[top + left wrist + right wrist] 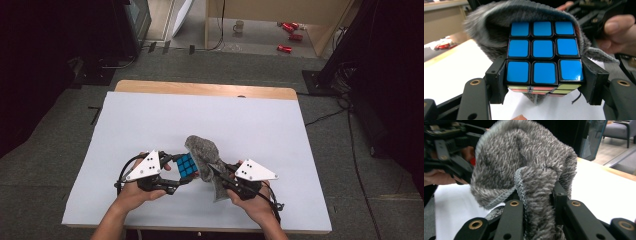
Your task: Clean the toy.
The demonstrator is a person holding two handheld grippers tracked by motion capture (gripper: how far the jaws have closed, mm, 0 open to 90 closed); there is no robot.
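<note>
While the left gripper has its jaws clamped on the two sides of a puzzle cube, the cube's all-blue face looks up at the left gripper view and its far end sits inside the open mouth of a grey fuzzy pouch. Strips of yellow-green and red stickers show along the cube's lower edge, just above the white sheet. The right gripper has its jaws closed on a bunched fold of the pouch's edge, the knitted rim curling up between them and the rest of the pouch billowing beyond. From the high view the two grippers sit near the front of the worktop, left gripper and right gripper pointing inward toward each other, with the cube touching the pouch just left of centre; the pouch humps up a little farther away and a flat tail of it hangs toward the near edge. A white sheet covers the worktop, with a strip of wood bare along the far side. On the floor beyond lie several red cans and a mug.
</note>
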